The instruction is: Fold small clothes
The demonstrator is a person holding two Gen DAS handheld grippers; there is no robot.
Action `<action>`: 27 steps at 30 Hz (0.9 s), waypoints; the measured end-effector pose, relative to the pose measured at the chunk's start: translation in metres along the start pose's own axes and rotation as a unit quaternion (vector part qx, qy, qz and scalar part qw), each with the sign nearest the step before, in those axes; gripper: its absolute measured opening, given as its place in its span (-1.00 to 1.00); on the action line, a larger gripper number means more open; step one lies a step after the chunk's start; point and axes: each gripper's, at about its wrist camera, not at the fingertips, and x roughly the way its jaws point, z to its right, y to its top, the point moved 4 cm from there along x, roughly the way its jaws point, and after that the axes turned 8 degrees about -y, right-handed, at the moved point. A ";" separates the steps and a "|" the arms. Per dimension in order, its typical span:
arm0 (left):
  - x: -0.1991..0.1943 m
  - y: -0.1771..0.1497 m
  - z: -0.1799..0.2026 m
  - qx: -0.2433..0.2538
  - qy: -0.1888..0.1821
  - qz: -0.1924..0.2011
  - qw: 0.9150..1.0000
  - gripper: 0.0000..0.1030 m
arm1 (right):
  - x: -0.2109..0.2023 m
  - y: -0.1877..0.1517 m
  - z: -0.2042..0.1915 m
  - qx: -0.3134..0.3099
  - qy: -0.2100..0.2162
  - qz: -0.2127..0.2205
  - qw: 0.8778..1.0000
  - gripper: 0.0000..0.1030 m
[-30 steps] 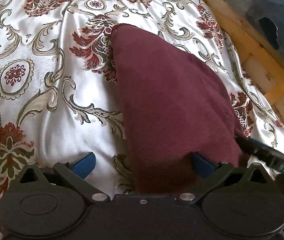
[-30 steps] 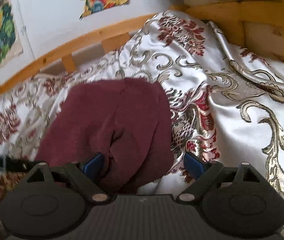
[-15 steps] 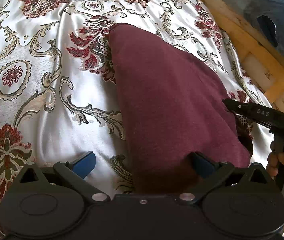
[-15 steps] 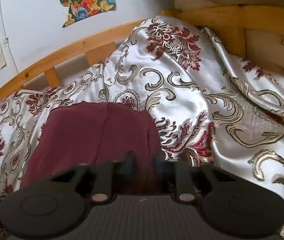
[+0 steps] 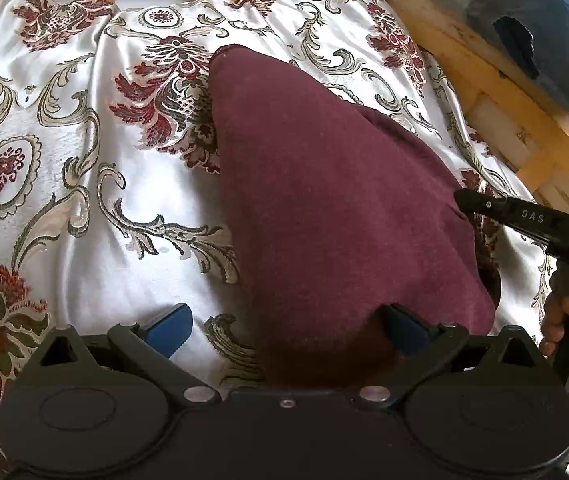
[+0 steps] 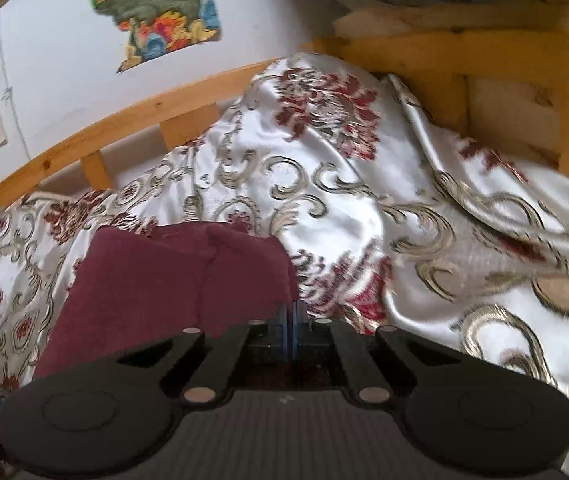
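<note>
A maroon garment lies on the patterned satin bedcover, narrow end pointing away. My left gripper stands open at the garment's near end. Its left finger rests over bare cover, and the cloth partly hides its right finger. In the left wrist view, my right gripper comes in from the right and meets the garment's right edge, which is lifted a little. In the right wrist view the maroon garment reaches the right gripper, whose blue pads are pressed together on the cloth's corner.
A wooden bed rail runs along the right and far sides, with a dark blue bag beyond it. A person's hand holds the right gripper's handle. Colourful posters hang on the white wall. The bedcover is rumpled to the right.
The right gripper's jaws went from wide open around the garment's edge to shut on it, and it moved farther along the right edge. The left gripper stayed in place.
</note>
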 end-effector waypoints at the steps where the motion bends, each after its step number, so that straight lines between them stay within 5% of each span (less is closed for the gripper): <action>1: 0.000 0.000 -0.001 -0.002 -0.001 -0.001 1.000 0.99 | 0.000 0.002 -0.004 -0.009 0.005 0.001 1.000 -0.89; 3: 0.000 0.000 -0.001 -0.004 -0.003 -0.001 1.000 0.99 | 0.002 0.009 -0.010 -0.027 0.011 0.005 1.000 -0.81; 7: 0.000 0.000 0.000 -0.002 -0.001 0.000 1.000 0.99 | 0.022 0.031 -0.023 -0.057 0.025 0.002 0.998 -0.35; 17: 0.000 -0.001 -0.001 0.000 -0.003 0.004 1.000 0.99 | 0.096 0.069 -0.088 -0.192 0.061 -0.031 0.979 -0.35; 18: 0.000 0.000 -0.001 0.000 -0.004 0.004 1.000 0.99 | 0.101 0.067 -0.094 -0.213 0.059 -0.039 0.975 -0.39; 19: 0.000 0.000 -0.001 -0.001 -0.004 0.005 1.000 0.99 | 0.105 0.065 -0.099 -0.234 0.046 -0.042 0.970 -0.73; 21: 0.000 0.000 -0.002 -0.005 -0.006 0.006 1.000 0.99 | 0.108 0.063 -0.104 -0.258 0.036 -0.032 0.965 -0.76; 27: -0.002 0.004 -0.004 -0.019 -0.014 0.022 0.999 0.99 | 0.090 0.086 -0.090 -0.198 0.024 0.040 0.979 -0.78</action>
